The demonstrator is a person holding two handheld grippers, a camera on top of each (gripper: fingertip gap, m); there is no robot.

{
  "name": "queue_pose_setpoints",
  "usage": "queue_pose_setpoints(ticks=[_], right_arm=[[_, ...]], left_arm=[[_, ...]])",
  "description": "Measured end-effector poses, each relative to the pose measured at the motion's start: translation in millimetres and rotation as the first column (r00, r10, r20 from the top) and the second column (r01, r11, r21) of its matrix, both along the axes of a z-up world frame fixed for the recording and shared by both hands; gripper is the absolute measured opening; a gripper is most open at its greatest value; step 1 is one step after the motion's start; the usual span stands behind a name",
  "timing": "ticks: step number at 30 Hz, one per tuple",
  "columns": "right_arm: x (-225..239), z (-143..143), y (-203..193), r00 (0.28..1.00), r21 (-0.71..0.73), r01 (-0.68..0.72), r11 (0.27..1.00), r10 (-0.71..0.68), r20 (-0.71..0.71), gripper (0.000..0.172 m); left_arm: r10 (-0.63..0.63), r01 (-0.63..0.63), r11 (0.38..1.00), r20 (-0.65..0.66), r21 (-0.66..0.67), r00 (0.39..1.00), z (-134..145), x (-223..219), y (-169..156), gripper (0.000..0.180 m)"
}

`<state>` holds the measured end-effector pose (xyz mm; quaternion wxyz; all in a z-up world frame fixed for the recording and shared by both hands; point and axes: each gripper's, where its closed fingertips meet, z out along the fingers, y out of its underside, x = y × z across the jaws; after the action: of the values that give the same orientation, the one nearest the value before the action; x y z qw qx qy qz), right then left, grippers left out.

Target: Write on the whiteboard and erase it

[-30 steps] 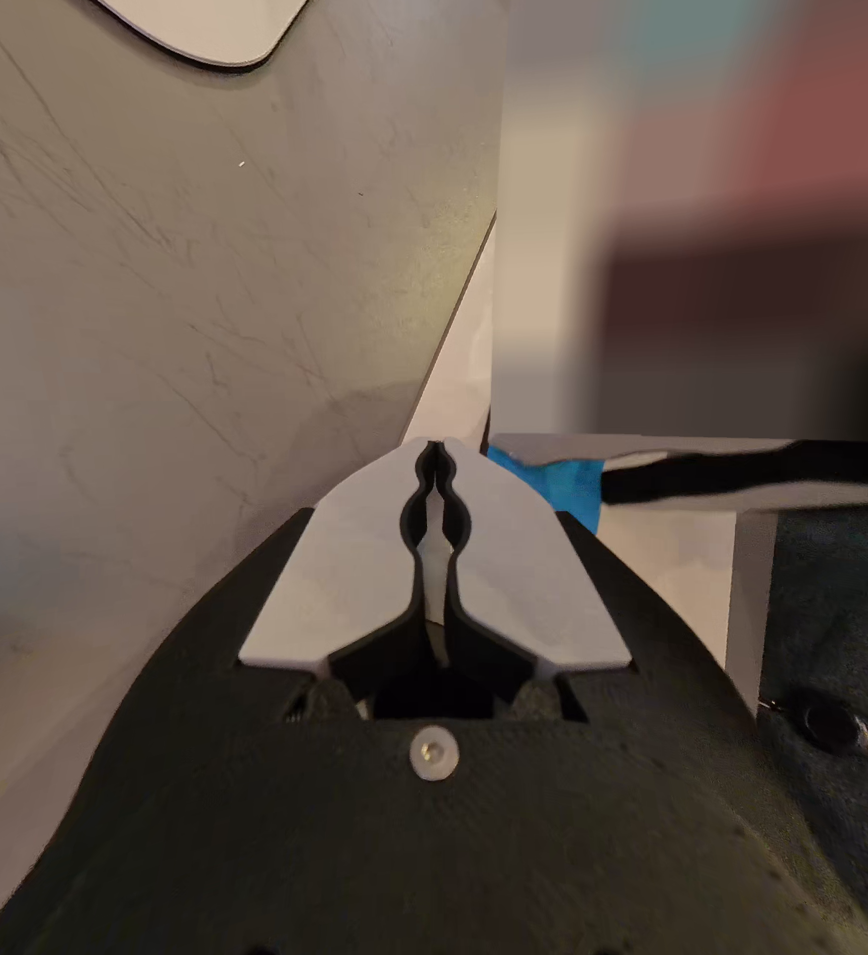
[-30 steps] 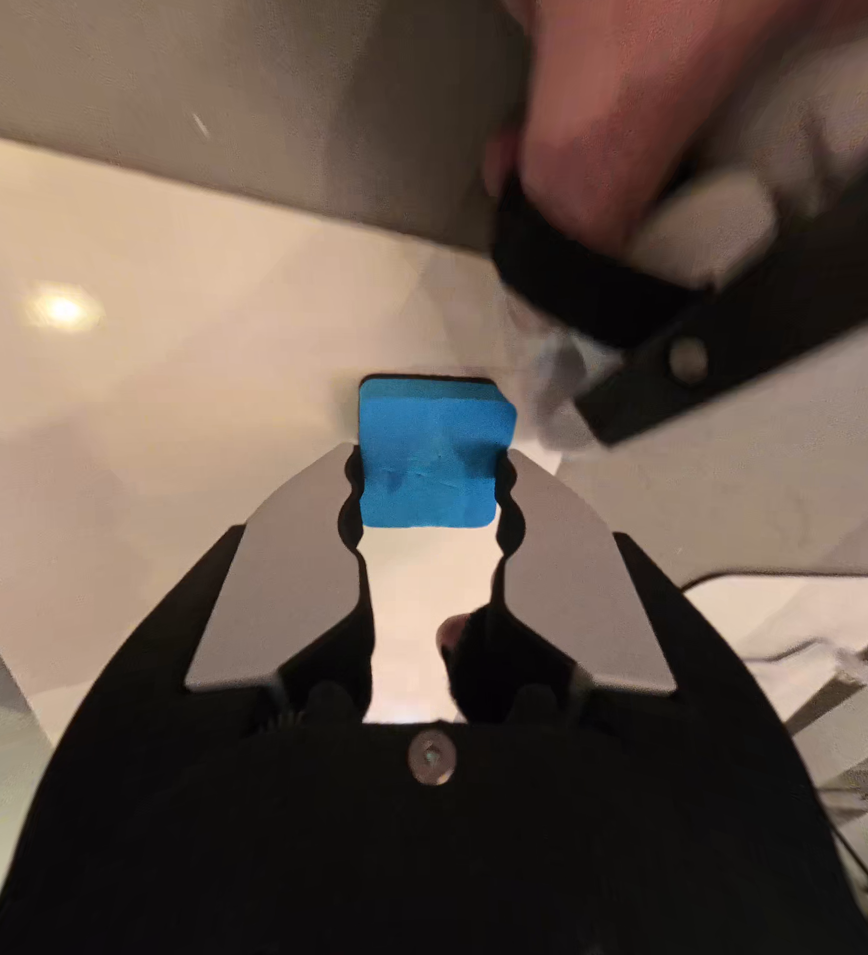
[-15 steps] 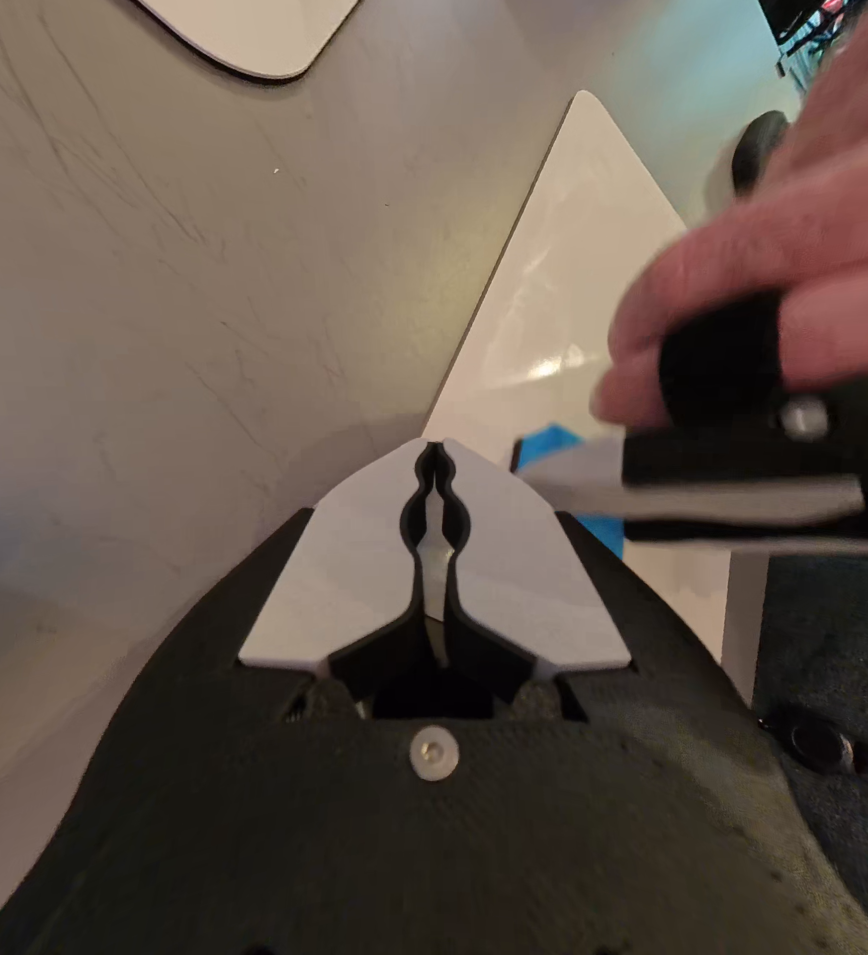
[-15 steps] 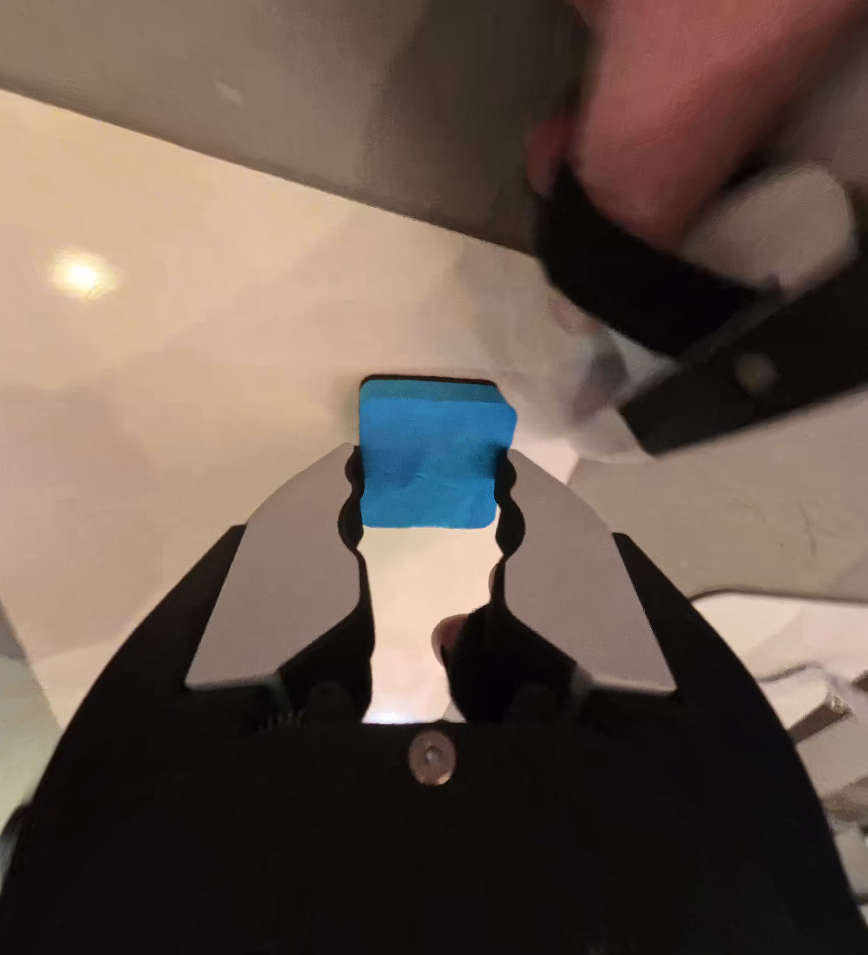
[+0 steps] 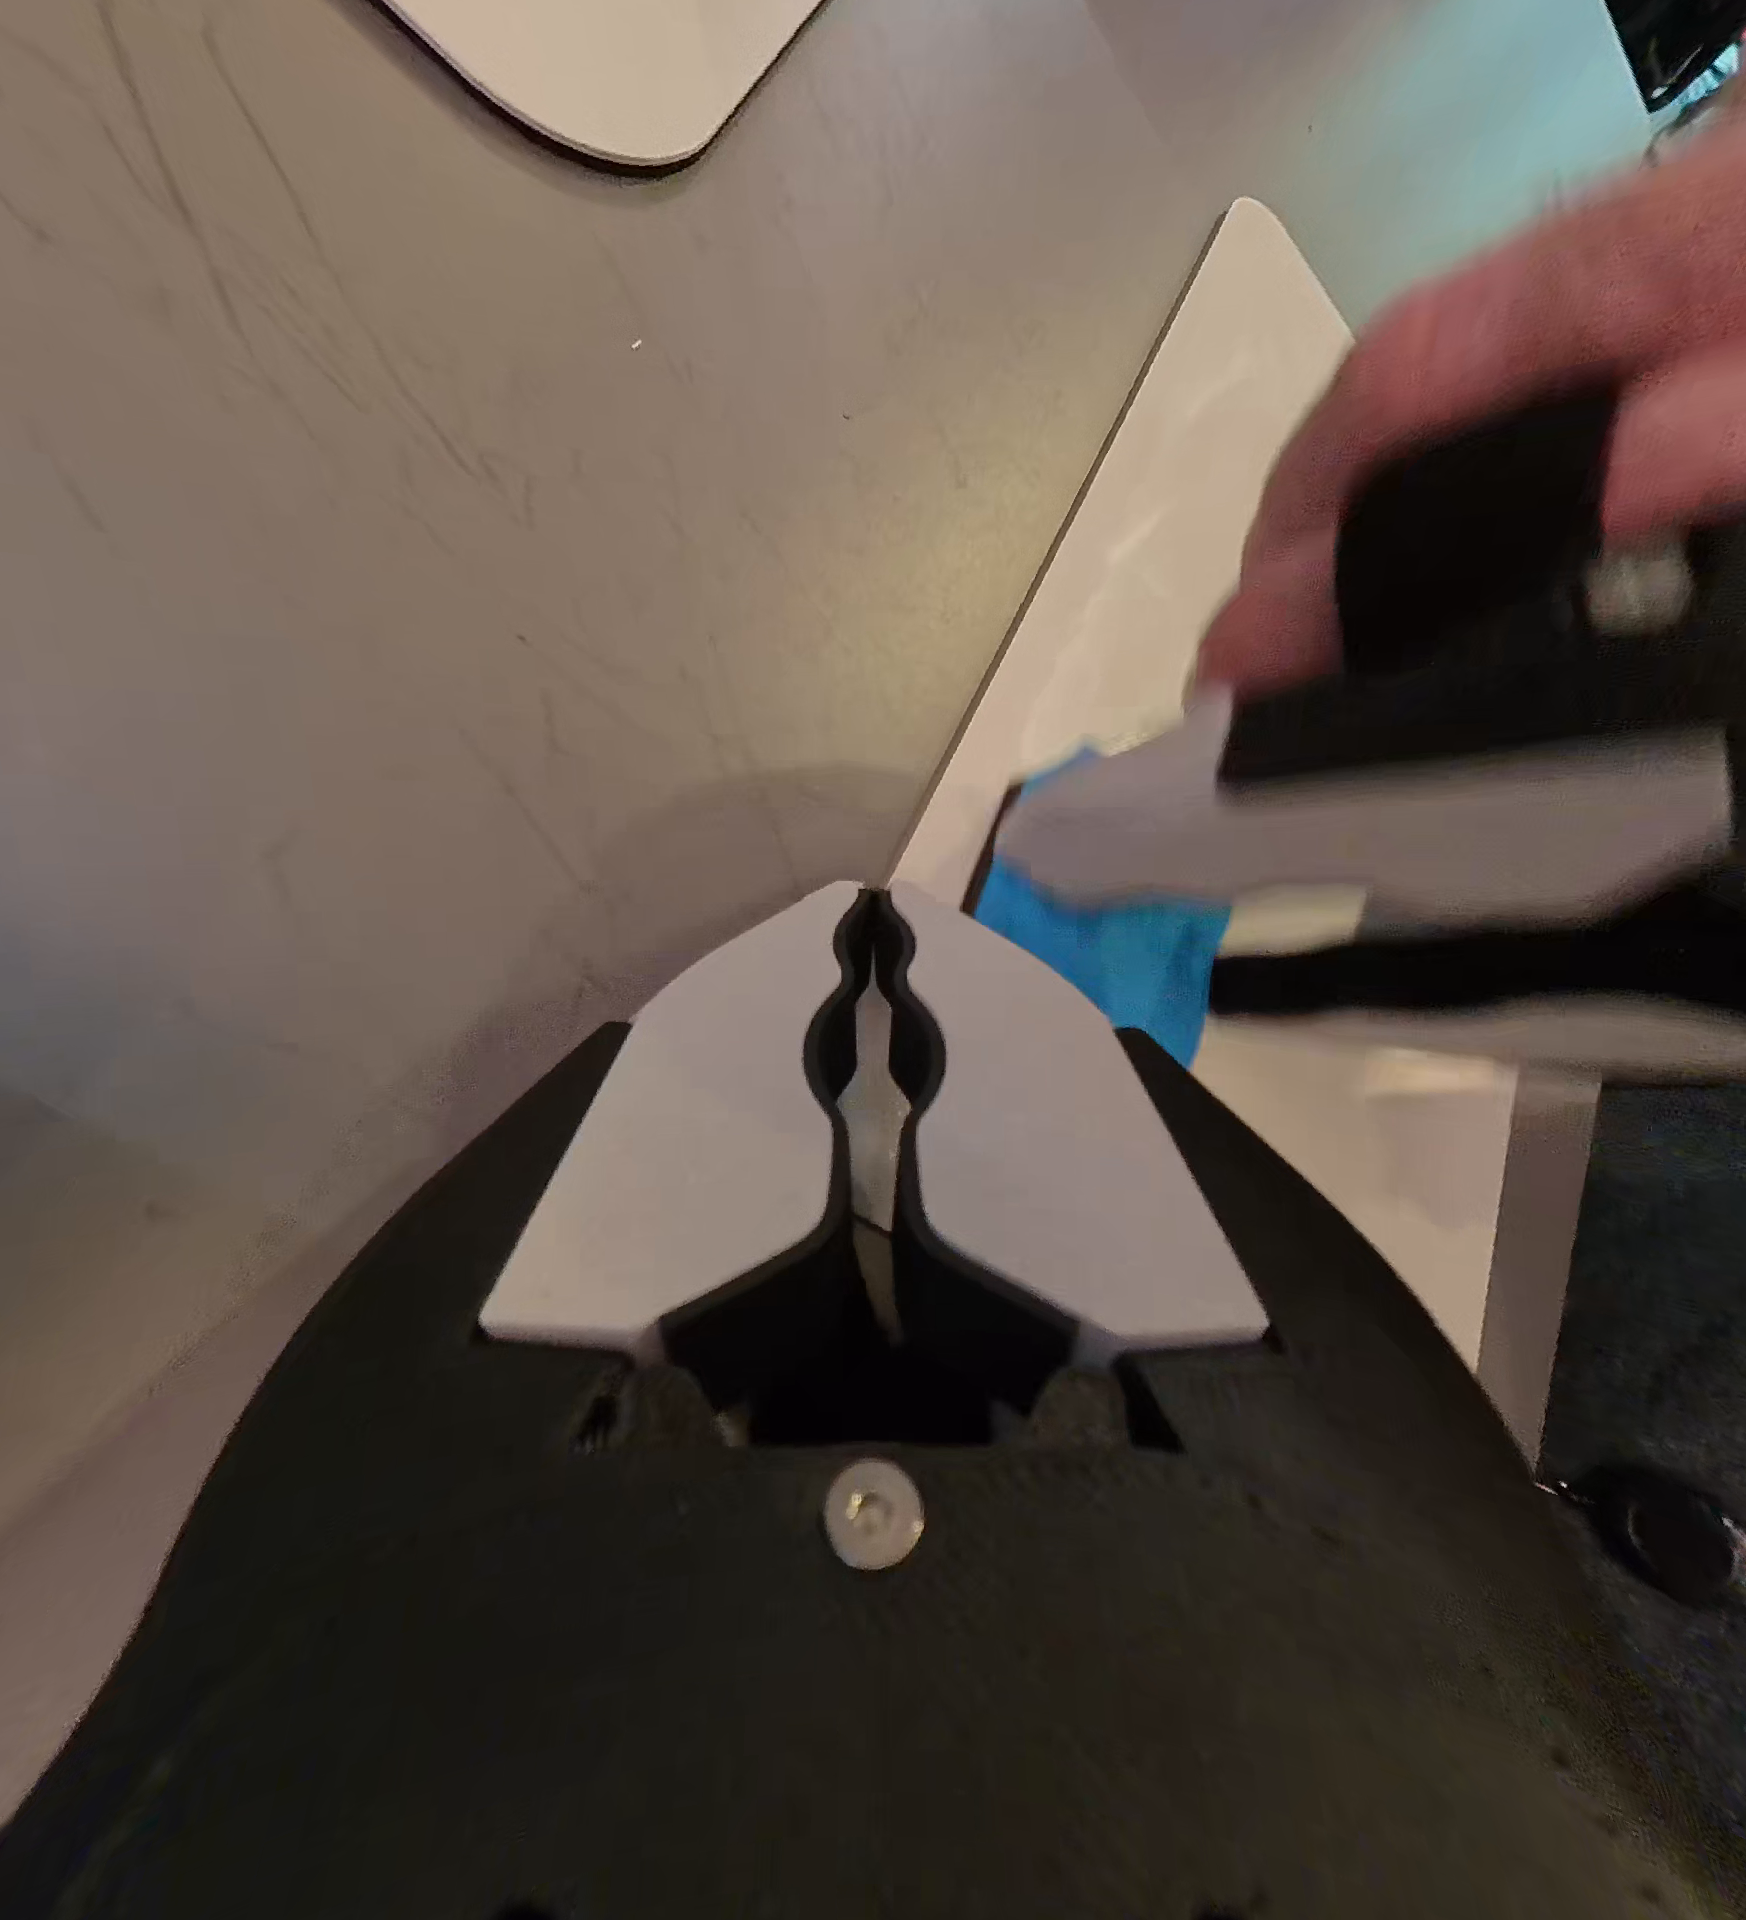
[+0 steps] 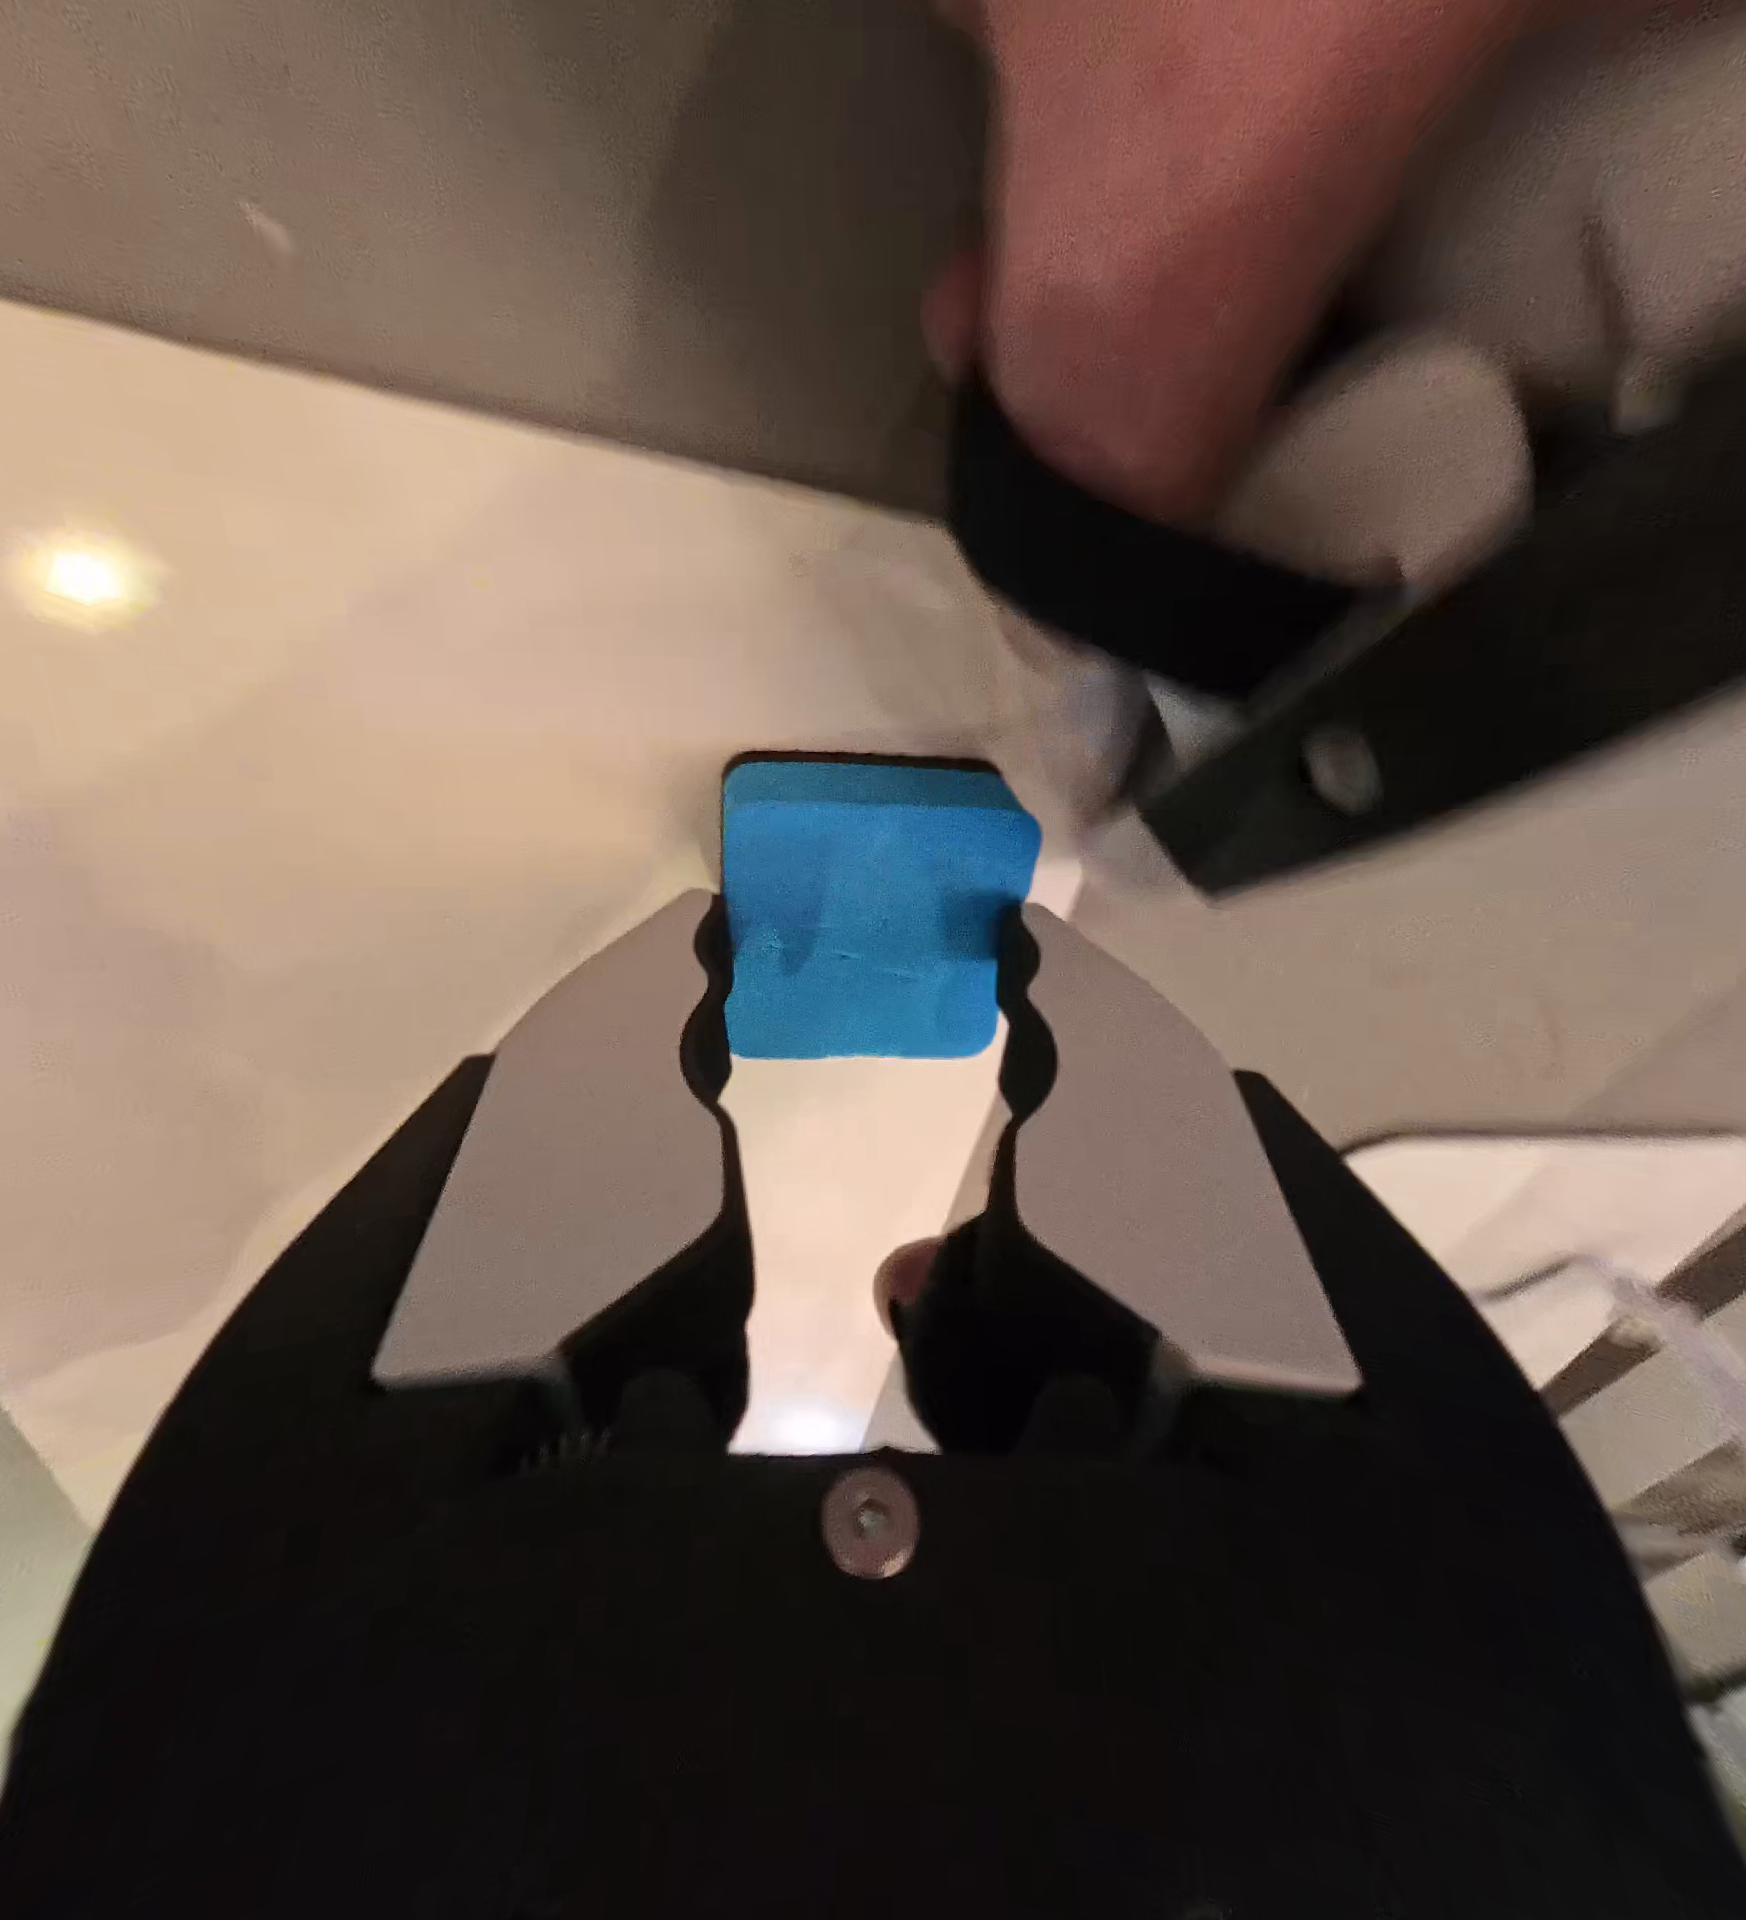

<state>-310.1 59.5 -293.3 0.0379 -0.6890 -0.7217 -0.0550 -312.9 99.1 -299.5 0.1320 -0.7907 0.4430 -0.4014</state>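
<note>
Right tool [image 6: 864, 925] clamps blue eraser [image 6: 864, 914] flat against whiteboard [image 6: 329, 727] at frame centre for wiping; left tool [image 5: 871, 906] clenched empty, steadying board edge.

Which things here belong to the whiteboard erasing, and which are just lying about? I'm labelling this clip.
Job:
whiteboard
blue eraser, pressed between the right gripper pads
left gripper, shut on the whiteboard's edge

Lying about:
grey table
second white board
dark object on the carpet
</note>
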Motion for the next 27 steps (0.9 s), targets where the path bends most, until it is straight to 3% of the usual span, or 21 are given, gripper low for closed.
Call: queue_pose_setpoints(ticks=[2, 4, 6, 8, 12, 14, 21, 25, 27], right_arm=[[30.8, 0.1, -2.7, 0.998, -0.039, 0.062, 0.997, -0.061, 0.028, 0.051], [39.7, 2.0, -30.7, 1.000, -0.130, 0.027, 0.991, -0.028, -0.011, 0.051], [64.2, 0.6, -22.1, 0.994, -0.050, 0.109, 0.993, -0.109, 0.000, 0.051], [90.4, 1.4, -26.7, 0.981, -0.085, 0.195, 0.977, -0.194, 0.012, 0.051], [65.3, 0.2, -35.0, 0.992, -0.025, 0.115, 0.993, -0.116, -0.049, 0.051], [91.3, 0.8, -37.2, 0.986, -0.044, 0.164, 0.986, -0.164, -0.011, 0.051], [203.9, 24.6, -57.5, 0.901, -0.016, 0.429, 0.903, -0.429, -0.073, 0.051], [224.4, 1.3, -99.5, 0.912, -0.078, 0.408, 0.910, -0.409, -0.007, 0.051], [225.2, 1.3, -98.9, 0.927, -0.011, 0.374, 0.927, -0.374, -0.018, 0.051]], left_arm=[[-0.001, 0.001, 1.000, -0.003, 0.013, 1.000, -0.1, -0.1, -0.2, 0.001], [-0.005, 0.005, 1.000, -0.003, 0.007, 1.000, -0.1, -0.1, -0.5, 0.001], [-0.005, 0.005, 1.000, -0.004, 0.007, 1.000, -0.2, 0.0, -0.5, 0.001], [-0.011, 0.011, 1.000, -0.005, 0.006, 1.000, -0.2, 0.5, -1.2, 0.001], [-0.019, 0.020, 1.000, -0.006, 0.012, 1.000, -0.3, 0.7, -2.9, 0.001], [-0.023, 0.023, 1.000, -0.010, 0.021, 1.000, -0.4, 0.5, -3.6, 0.001], [-0.067, 0.070, 0.997, -0.066, 0.045, 0.996, -0.6, -3.2, -9.7, 0.001], [-0.069, 0.081, 0.994, -0.153, 0.075, 0.986, -1.2, -5.5, -15.5, 0.001], [-0.072, 0.087, 0.993, -0.163, 0.086, 0.984, -1.3, -3.5, -16.8, 0.001]])
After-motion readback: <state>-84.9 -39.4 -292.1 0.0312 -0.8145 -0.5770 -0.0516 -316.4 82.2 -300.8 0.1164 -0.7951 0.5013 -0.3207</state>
